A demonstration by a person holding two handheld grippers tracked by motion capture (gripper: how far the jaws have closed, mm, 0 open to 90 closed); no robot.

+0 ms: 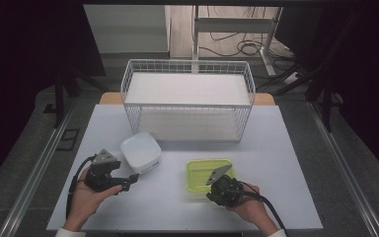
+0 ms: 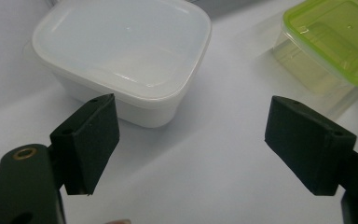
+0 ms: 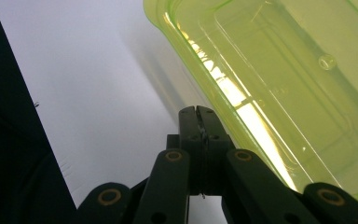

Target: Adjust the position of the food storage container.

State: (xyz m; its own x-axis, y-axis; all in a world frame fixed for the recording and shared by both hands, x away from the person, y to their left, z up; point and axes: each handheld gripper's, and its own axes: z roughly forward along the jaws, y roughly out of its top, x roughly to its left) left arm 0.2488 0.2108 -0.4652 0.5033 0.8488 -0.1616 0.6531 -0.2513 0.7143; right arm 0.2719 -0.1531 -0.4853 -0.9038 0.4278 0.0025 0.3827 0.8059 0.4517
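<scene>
Right gripper [image 3: 198, 112]: jaws pressed together, nothing between them, tips just beside the near-left edge of the green-lidded container [image 3: 279, 79]. In the high view that gripper [image 1: 218, 174] sits over the container's near edge. The container [image 1: 208, 174] stands on the near-right part of the table, clear body under a lime lid.

Left gripper [image 2: 193, 140]: jaws standing wide apart, empty, aimed at the white container [image 2: 123, 56], which lies just beyond the tips. In the high view the left gripper [image 1: 134, 178] rests low and near-left, with the white container [image 1: 140, 152] just to its far right. The two containers stand apart, bare table between.

Step in hand, as judged: the right gripper works at the green lid's edge, perhaps to pry or nudge it. To do this well, the closed tips should meet the lid's lip, not the clear wall beneath, and push gently, since the container looks light and may slide on the smooth top. The left gripper could steady the body if it shifts.

Surface: pale grey table [image 1: 286, 163], matte, uncluttered. A white wire basket [image 1: 187, 98] stands at the far middle, nothing inside but its pale liner. Room: dark surroundings, grey floor, metal rails either side, cables [image 1: 242, 47] and a desk frame beyond the far edge.
</scene>
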